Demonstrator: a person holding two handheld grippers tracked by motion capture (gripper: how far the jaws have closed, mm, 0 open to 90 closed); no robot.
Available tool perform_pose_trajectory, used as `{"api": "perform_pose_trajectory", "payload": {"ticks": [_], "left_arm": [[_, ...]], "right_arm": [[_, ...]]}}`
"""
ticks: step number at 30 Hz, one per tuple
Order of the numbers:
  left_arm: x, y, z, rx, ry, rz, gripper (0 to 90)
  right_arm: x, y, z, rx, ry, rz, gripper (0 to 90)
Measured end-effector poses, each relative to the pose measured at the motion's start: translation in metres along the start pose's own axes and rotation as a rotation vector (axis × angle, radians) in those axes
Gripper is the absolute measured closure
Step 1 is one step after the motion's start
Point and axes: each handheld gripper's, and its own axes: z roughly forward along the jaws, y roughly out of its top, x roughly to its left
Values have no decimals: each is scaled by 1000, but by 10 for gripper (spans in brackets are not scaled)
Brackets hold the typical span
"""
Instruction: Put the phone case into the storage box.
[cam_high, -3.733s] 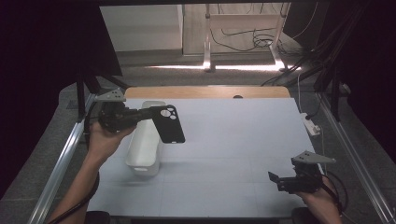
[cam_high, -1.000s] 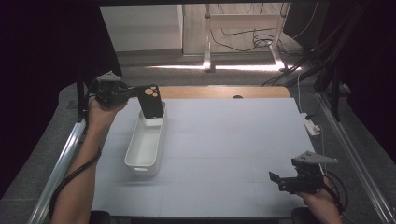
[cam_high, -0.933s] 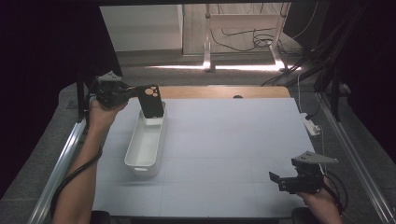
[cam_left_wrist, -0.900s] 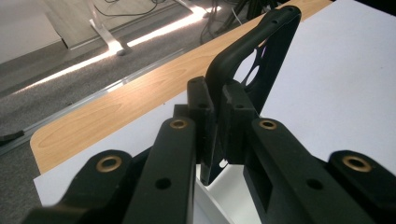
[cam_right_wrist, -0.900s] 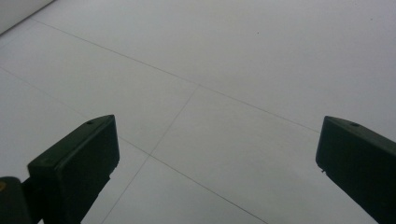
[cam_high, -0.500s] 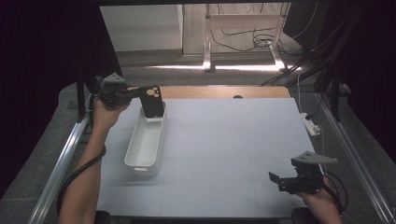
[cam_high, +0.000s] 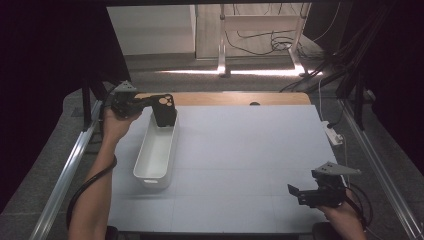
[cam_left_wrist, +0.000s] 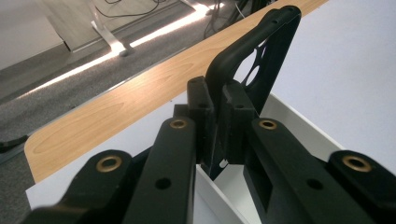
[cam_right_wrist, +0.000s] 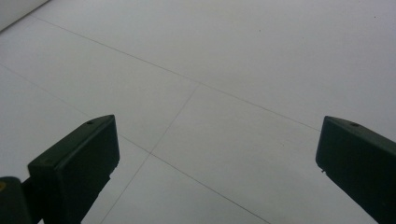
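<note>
The white table lies largely bare: from the tray rightward to its right edge, and forward to the near edge, nothing stands on it. A wooden strip borders the far edge; metal rails run along both sides.

The white tray, long and narrow, sits near the left edge, its length running away from the person, with its far end close to the wooden strip.

The black phone case hangs upright over the tray's far end, lower edge at or just inside the rim; contact cannot be confirmed.

The left gripper is clamped on the case's edge, jaws pressed against both faces.

The right gripper rests low at the near right corner, jaws wide apart, nothing between them.
</note>
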Motion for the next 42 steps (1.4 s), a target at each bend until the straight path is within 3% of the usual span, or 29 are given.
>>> {"api": "perform_pose_trajectory", "payload": {"ticks": [14, 29, 42], "left_arm": [[6, -7, 9, -19, -18, -23, 832], [9, -13, 17, -26, 22, -111, 760], [4, -11, 5, -14, 1, -169, 630]], "right_arm": [[0, 0, 0, 4, 5, 3, 0], [0, 0, -1, -3, 15, -5, 0], [0, 0, -1, -7, 17, -9, 0]]}}
